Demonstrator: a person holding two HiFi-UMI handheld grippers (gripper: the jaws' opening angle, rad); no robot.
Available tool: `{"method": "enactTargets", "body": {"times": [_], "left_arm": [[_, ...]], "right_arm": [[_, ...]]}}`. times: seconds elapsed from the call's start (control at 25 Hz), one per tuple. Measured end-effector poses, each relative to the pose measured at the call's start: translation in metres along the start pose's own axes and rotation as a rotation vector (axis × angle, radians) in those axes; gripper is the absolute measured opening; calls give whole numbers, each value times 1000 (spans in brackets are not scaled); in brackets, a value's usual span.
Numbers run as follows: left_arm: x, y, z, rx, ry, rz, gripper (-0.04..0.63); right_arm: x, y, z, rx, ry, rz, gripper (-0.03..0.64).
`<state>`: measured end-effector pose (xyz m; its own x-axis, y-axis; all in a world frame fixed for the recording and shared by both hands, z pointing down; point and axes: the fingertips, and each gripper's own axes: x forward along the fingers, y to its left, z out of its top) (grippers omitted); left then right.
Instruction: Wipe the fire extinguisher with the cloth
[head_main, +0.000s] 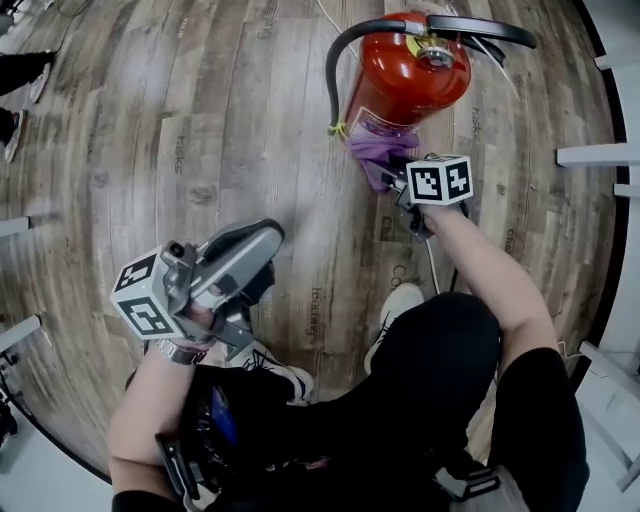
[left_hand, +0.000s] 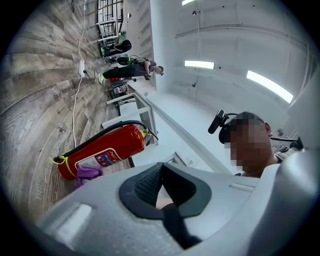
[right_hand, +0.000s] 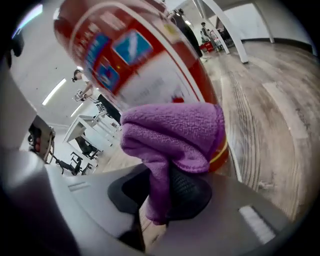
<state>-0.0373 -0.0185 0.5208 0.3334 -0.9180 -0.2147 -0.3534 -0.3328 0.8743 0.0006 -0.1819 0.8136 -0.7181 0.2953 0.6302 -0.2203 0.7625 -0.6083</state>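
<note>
A red fire extinguisher (head_main: 405, 75) stands on the wooden floor, with a black hose and handle at its top. My right gripper (head_main: 395, 170) is shut on a purple cloth (head_main: 378, 152), which is pressed against the lower part of the cylinder. In the right gripper view the purple cloth (right_hand: 172, 137) bunches between the jaws right against the red extinguisher (right_hand: 140, 60). My left gripper (head_main: 245, 250) is held low at the left, away from the extinguisher, shut with nothing in it. The left gripper view shows the extinguisher (left_hand: 102, 150) and the cloth (left_hand: 87, 173) from afar.
The person's legs and white shoes (head_main: 400, 305) are on the floor just below the extinguisher. White table legs (head_main: 590, 155) stand at the right edge. A cable (left_hand: 77, 95) runs across the floor, and other people stand far off (left_hand: 132, 67).
</note>
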Motion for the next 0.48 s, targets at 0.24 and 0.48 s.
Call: {"method": "enactTargets", "body": {"times": [0.24, 0.48], "left_arm": [[-16, 10, -2, 15, -3, 63, -3], [-21, 15, -3, 22, -1, 76, -3]], "right_arm": [[59, -46, -44, 72, 154, -67, 78], [48, -33, -35, 81, 101, -34, 78]]}}
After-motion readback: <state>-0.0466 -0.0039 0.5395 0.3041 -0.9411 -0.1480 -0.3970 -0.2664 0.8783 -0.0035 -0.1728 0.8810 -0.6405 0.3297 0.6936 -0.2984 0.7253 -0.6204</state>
